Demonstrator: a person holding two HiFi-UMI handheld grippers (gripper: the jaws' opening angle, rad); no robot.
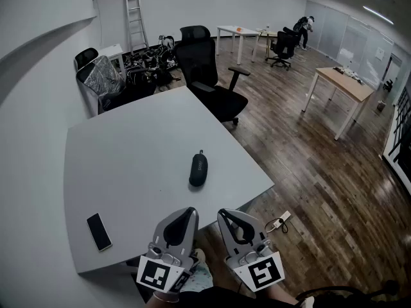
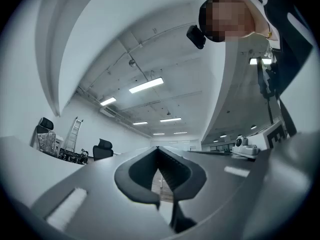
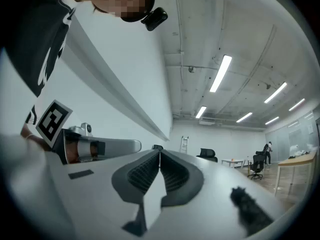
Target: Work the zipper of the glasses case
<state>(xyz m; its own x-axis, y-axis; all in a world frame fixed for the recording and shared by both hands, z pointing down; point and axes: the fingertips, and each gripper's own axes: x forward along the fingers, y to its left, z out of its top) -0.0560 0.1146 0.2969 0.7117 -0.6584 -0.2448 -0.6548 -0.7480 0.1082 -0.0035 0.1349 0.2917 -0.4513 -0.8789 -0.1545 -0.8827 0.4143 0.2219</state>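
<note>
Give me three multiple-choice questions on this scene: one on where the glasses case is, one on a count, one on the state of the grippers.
1. Where is the glasses case?
A. Lying on the table, touching nothing else
B. On the office chair
C. On the floor

2. How many phones lie on the table?
A. None
B. One
C. Three

3. What state are the left gripper and the right gripper in?
A. Both wide open
B. Both shut and empty
C. Both shut on the glasses case

Answers:
1 A: the head view shows it alone on the grey top.
2 B: one dark phone lies by the near left corner.
3 B: each gripper view shows the fingers meeting, with nothing between them.
</note>
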